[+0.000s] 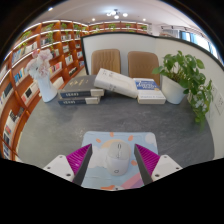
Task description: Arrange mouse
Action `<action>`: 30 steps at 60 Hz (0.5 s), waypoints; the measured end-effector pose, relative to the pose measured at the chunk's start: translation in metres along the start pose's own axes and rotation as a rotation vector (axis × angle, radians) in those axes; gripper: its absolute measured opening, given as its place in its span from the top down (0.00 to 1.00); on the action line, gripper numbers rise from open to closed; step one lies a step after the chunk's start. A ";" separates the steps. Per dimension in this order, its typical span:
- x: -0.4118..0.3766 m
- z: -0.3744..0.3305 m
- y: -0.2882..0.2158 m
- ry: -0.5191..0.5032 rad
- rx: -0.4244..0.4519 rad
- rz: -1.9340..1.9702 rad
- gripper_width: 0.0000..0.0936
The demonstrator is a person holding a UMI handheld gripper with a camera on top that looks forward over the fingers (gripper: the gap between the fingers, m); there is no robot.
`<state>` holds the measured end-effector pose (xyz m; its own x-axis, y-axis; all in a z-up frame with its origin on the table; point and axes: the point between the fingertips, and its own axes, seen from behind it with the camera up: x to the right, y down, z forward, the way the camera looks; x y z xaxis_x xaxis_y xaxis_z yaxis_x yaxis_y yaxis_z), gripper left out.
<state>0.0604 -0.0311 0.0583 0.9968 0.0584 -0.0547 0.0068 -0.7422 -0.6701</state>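
— What sits between the fingers?
— A white computer mouse [120, 158] on a pale blue mouse mat [100, 142], the gripper [114, 160] parted around it.
— Beyond?
— Stacked books [82, 94], a leafy green potted plant [187, 78], on the grey table [60, 125].

No lettering can be read anywhere: the covers and spines of the stacked books [82, 95] on the worktop [60, 125] show nothing legible.

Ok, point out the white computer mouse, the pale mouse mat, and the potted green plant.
white computer mouse [119, 158], gripper view, its back.
pale mouse mat [98, 142], gripper view, bare far-left part.
potted green plant [187, 72], gripper view, its leaves.
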 end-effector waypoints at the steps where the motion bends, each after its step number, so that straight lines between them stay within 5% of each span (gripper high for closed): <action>1: -0.001 -0.006 -0.006 -0.002 0.012 0.004 0.10; 19: -0.001 -0.122 -0.116 0.054 0.241 0.070 0.11; 30: -0.013 -0.155 -0.141 0.055 0.272 0.039 0.11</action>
<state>0.0585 -0.0310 0.2678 0.9988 -0.0081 -0.0492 -0.0458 -0.5366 -0.8426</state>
